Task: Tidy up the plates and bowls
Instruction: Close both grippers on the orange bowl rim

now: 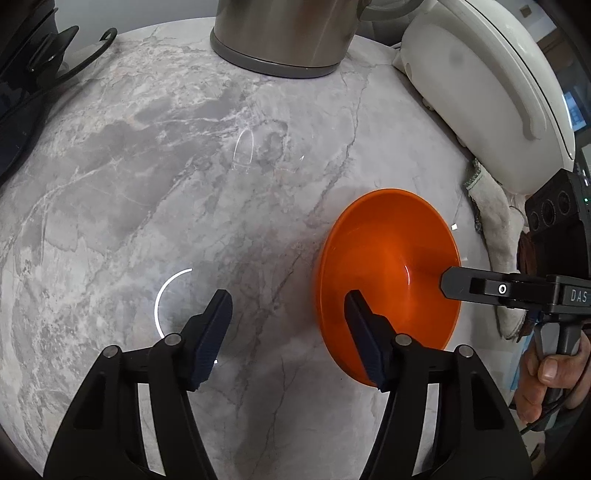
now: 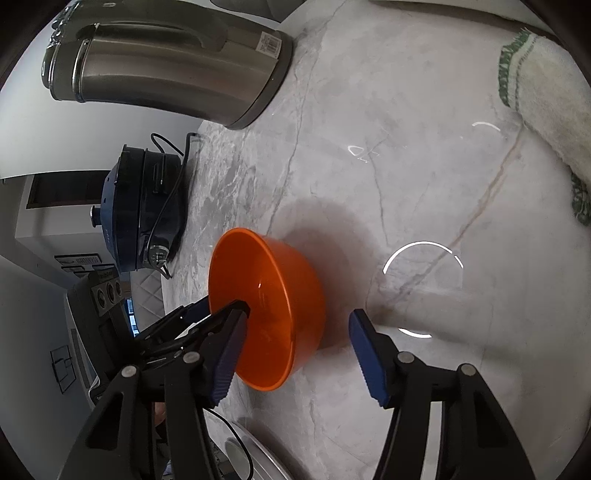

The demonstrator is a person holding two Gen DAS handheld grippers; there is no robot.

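Left gripper [image 1: 286, 339] hangs spread, one finger inside the orange bowl [image 1: 384, 258], which sits near the steel kettle [image 1: 284, 33]. Right gripper [image 2: 295, 354] straddles the bowl's [image 2: 273, 295] wall unpinched; squeezing both sides could tip it.

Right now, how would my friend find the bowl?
Look at the grey marble counter, in front of the steel kettle. The bowl sits between kettle and white towel. It is the only bright orange thing.
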